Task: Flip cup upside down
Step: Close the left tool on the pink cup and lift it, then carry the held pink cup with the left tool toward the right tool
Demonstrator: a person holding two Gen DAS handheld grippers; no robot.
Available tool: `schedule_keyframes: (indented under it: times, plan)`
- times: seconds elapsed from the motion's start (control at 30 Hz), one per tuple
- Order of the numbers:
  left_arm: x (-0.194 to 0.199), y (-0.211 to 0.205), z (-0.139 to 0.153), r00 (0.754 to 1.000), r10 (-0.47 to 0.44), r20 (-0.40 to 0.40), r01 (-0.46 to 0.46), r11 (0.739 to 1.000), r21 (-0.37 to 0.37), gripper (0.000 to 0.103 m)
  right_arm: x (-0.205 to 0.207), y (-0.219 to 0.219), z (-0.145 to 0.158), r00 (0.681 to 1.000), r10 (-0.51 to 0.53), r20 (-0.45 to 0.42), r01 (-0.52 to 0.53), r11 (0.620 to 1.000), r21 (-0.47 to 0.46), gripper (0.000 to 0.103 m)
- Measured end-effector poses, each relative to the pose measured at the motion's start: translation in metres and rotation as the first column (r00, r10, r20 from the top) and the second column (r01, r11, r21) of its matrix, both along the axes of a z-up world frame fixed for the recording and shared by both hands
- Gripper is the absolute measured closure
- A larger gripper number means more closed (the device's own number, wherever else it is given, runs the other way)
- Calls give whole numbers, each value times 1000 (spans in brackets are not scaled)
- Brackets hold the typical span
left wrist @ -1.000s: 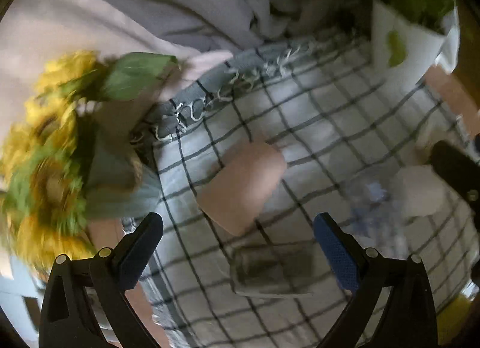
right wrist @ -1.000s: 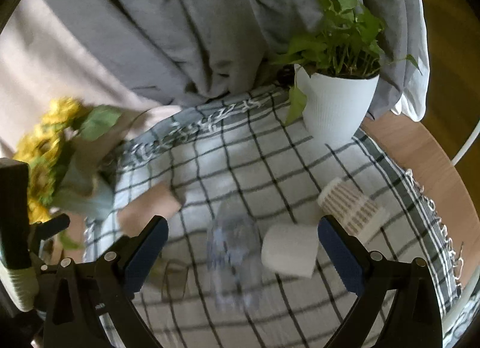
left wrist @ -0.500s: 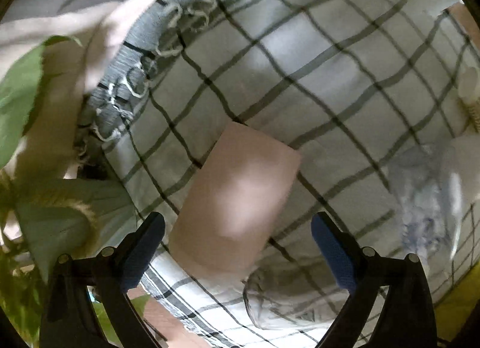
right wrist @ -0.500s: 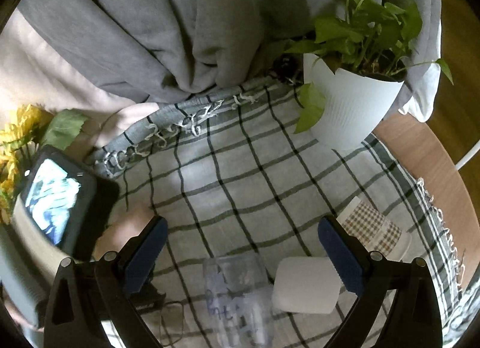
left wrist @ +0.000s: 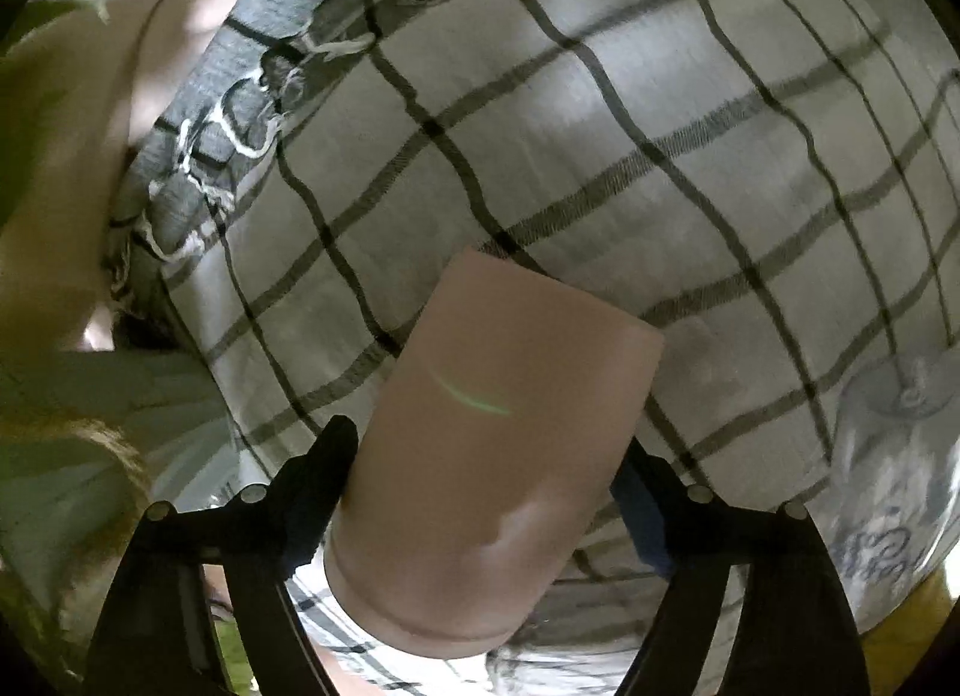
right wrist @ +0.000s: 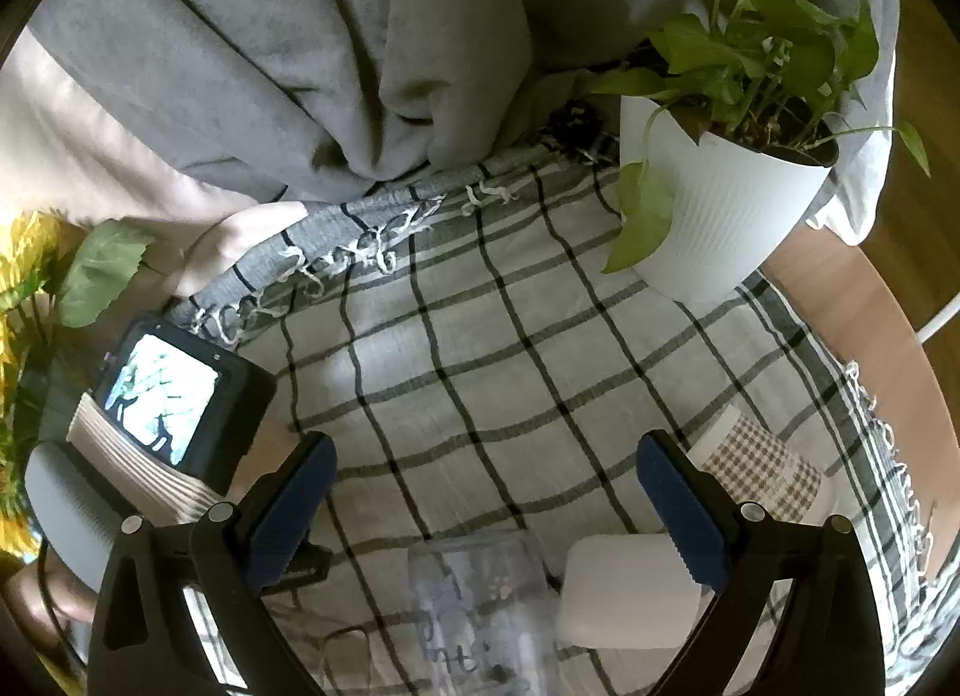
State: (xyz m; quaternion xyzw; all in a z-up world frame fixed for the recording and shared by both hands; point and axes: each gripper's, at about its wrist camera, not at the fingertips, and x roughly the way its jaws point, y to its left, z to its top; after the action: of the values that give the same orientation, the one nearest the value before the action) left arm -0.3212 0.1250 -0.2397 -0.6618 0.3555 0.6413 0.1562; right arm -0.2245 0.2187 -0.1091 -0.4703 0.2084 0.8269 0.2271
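Pink cup: lies on its side on the checked cloth, near the cloth's fringed grey edge. Its body sits between the two fingers of the left gripper. The left finger presses against the cup's wall; the right one is partly hidden behind the cup, so whether the grip is fully clamped cannot be told for sure, though the cup fills the gap.

Clear cup: lies to the right of the pink one, apart from it, printed with pale lettering. From the right wrist it shows low in the middle, lying on the cloth.

White cup: on its side, just beside the clear cup and partly behind the right gripper's right finger.

Checked-pattern cup: on its side, further right, near the cloth's fringed hem.

Right gripper: fingers spread wide, grasping nothing, hanging above the cloth with bare plaid between them.

Left gripper's body, seen from the right wrist: a lit screen faces up at the left edge of the cloth.

Potted plant: white ribbed pot, upright at the cloth's far right corner.

Yellow flowers: with a green leaf, at the far left.

Grey blanket: heaped behind the cloth.

Wooden table: shows beyond the cloth at right.
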Motion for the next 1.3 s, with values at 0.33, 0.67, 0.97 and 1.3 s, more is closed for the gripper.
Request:
schedule_keyframes:
  times: [0.33, 0.67, 0.97, 1.3]
  plan:
    - [39, -7, 64, 994, 72, -88, -54, 979, 195, 29, 15, 6, 10, 999, 33, -16, -32, 999, 37, 2]
    - [120, -23, 132, 972, 151, -179, -63, 904, 422, 33, 75, 9, 46, 993, 29, -117, -29, 1000, 3, 2]
    - [201, -51, 146, 948, 257, -185, -124, 838, 531, 33, 139, -19, 64, 979, 133, -155, -132, 991, 22, 2]
    - [263, -78, 94, 870, 478, -123, -330, 748, 575, 33, 183, -27, 22, 974, 225, -34, -225, 974, 13, 2]
